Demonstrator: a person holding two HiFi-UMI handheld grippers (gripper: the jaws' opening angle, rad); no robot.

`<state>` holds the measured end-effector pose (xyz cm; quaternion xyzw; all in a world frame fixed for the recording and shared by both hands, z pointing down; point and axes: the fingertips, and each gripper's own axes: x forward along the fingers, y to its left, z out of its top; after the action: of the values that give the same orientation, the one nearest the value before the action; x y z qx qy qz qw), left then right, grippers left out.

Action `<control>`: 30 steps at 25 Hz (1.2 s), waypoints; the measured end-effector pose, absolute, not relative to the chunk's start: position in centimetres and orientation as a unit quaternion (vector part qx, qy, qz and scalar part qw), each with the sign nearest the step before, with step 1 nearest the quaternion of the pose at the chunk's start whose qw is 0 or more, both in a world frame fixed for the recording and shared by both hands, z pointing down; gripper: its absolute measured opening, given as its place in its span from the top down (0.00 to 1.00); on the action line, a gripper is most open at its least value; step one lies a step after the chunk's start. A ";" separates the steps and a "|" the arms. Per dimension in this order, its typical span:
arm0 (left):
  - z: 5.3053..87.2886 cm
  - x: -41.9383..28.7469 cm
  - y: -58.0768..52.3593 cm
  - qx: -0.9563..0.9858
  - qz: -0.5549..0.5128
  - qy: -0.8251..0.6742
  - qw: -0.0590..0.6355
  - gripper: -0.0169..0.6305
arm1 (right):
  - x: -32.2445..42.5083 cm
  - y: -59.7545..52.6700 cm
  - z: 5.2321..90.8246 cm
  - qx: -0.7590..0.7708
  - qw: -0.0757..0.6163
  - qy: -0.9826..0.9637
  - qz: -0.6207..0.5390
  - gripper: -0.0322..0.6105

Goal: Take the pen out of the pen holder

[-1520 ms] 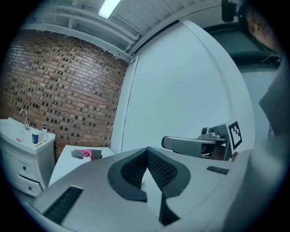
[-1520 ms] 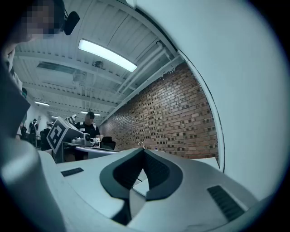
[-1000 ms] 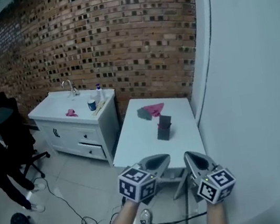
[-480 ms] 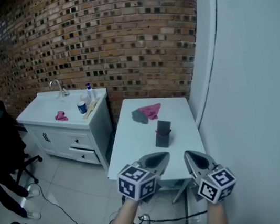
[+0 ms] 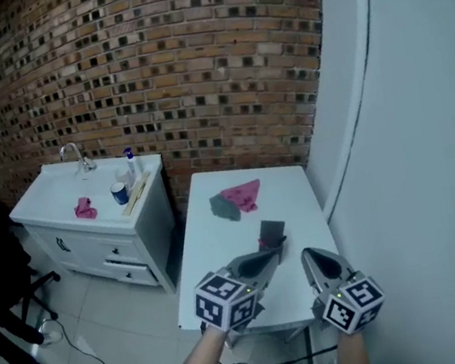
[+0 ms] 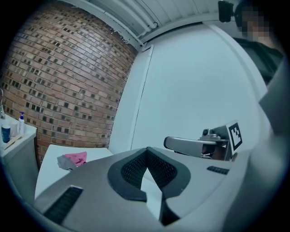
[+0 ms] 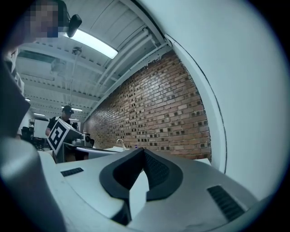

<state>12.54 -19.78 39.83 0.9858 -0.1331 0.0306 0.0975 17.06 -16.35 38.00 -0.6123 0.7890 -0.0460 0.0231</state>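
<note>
A dark, boxy pen holder point(image 5: 271, 231) stands upright on the white table point(image 5: 222, 255), toward its near right part. I cannot make out a pen in it. My left gripper point(image 5: 276, 252) is shut and empty, held level, and its tip overlaps the holder's base in the head view. My right gripper point(image 5: 309, 255) is shut and empty too, just right of the holder and nearer to me. In the left gripper view the jaw tips point(image 6: 147, 149) meet and the right gripper point(image 6: 199, 145) shows beside them. The right gripper view shows its closed tips point(image 7: 143, 150) and the left gripper's marker cube point(image 7: 60, 135).
A pink cloth point(image 5: 242, 193) and a grey object point(image 5: 223, 208) lie at the table's far end. A white sink cabinet point(image 5: 87, 222) with a faucet, bottle and cup stands to the left. A white wall point(image 5: 419, 188) runs along the table's right side, with brick wall behind. A cable lies on the floor.
Both grippers and the head view have come closer to the table. The pen holder now sits just beyond the left gripper's tip. Both grippers stay shut.
</note>
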 end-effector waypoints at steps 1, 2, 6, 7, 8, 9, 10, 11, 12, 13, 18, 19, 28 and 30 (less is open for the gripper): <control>39.9 12.6 -20.8 0.986 0.031 -0.131 0.099 0.97 | 17.2 -17.3 38.0 -0.616 0.022 0.786 -0.048 0.95; 39.9 12.7 -21.7 0.986 0.032 -0.129 0.101 0.97 | 17.3 -18.3 37.9 -0.619 0.021 0.784 -0.050 0.95; 40.1 12.8 -25.1 0.986 0.035 -0.123 0.106 0.97 | 17.5 -21.7 37.9 -0.626 0.016 0.777 -0.055 0.95; 40.2 12.8 -25.8 0.986 0.034 -0.123 0.108 0.97 | 17.5 -22.4 38.0 -0.628 0.014 0.776 -0.055 0.95; 40.3 12.8 -26.6 0.986 0.032 -0.124 0.109 0.97 | 17.6 -23.1 38.0 -0.630 0.012 0.775 -0.055 0.95; 40.4 12.8 -27.2 0.986 0.030 -0.124 0.110 0.97 | 17.6 -23.6 38.1 -0.630 0.010 0.775 -0.052 0.95; 40.4 12.9 -27.8 0.985 0.029 -0.125 0.112 0.97 | 17.6 -24.2 38.0 -0.628 0.007 0.776 -0.048 0.95; 40.4 13.0 -28.4 0.985 0.027 -0.125 0.113 0.97 | 17.7 -24.7 37.9 -0.628 0.004 0.777 -0.044 0.95; 40.2 13.1 -29.0 0.985 0.026 -0.125 0.114 0.97 | 17.9 -25.2 37.6 -0.629 0.001 0.776 -0.042 0.95; 40.1 13.3 -29.4 0.985 0.026 -0.125 0.116 0.97 | 18.1 -25.6 37.5 -0.630 -0.002 0.775 -0.041 0.95; 40.8 14.0 -31.0 0.984 0.032 -0.131 0.120 0.97 | 19.0 -27.5 38.2 -0.630 -0.009 0.775 -0.051 0.95; 40.9 14.1 -31.3 0.983 0.034 -0.134 0.120 0.97 | 19.1 -27.9 38.4 -0.628 -0.009 0.776 -0.053 0.95; 41.4 14.7 -33.1 0.976 0.043 -0.179 0.116 0.97 | 20.0 -30.3 39.2 -0.600 -0.027 0.798 -0.055 0.95; 41.6 14.9 -33.3 0.974 0.045 -0.191 0.114 0.97 | 20.2 -30.6 39.6 -0.590 -0.030 0.805 -0.056 0.95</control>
<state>14.85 -33.30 41.56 0.9739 -0.1911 0.0451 0.1142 20.23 -30.57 39.61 -0.5904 0.8046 -0.0565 -0.0298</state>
